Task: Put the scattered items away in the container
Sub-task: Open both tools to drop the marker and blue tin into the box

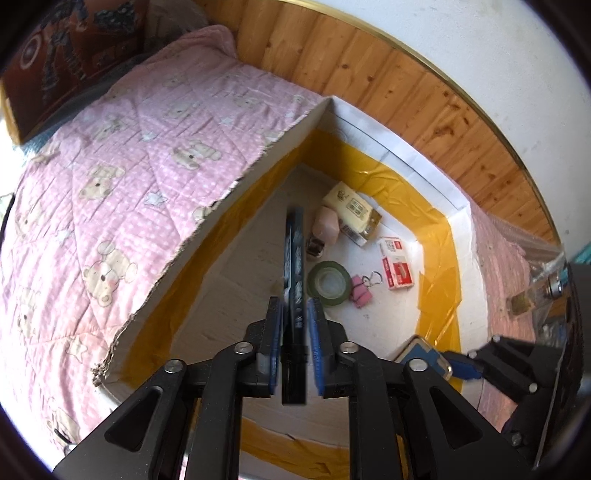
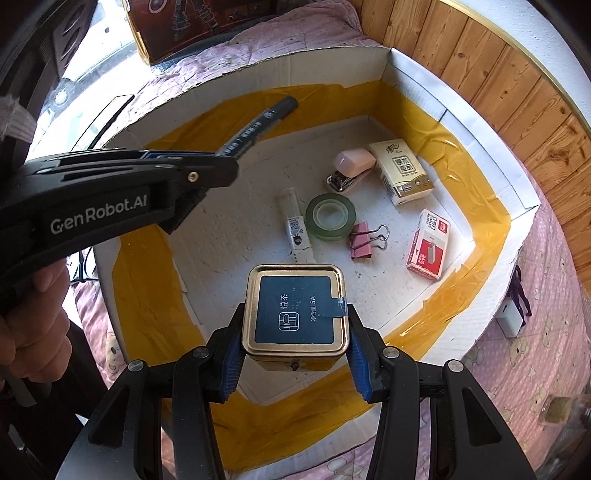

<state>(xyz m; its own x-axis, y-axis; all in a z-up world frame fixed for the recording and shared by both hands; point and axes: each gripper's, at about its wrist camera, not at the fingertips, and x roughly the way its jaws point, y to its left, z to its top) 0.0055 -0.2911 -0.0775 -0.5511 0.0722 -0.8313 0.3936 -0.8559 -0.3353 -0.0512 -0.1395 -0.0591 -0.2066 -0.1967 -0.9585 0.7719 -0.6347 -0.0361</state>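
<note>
Pink teddy-bear bedding spreads under everything, with the white cardboard container set on it against the wood-panelled wall. Hanging over the container, the left gripper has a dark marker pen between its blue pads, and a sliver of gap shows on either side, so the jaws look slackened around it rather than clamped. Alongside, the right gripper is closed on a small gold tea tin with a dark blue lid, pads pressed to both sides, poised above the near end of the container floor. Down there already lie a green tape roll, a pink stapler, a tissue pack, a pink binder clip, a red-and-white staple box and a white tube. Now the risks: the pen, pointing steeply down, could drop nose-first, strike the tape roll or stapler and skitter about. The tin, let go from height, may land on the white tube just beyond it and tip over. Both grippers sit near each other over one opening, so a careless swing could knock them together. Around the container's inner walls runs yellow tape, and a printed brown box stands at the bed's far end.
</note>
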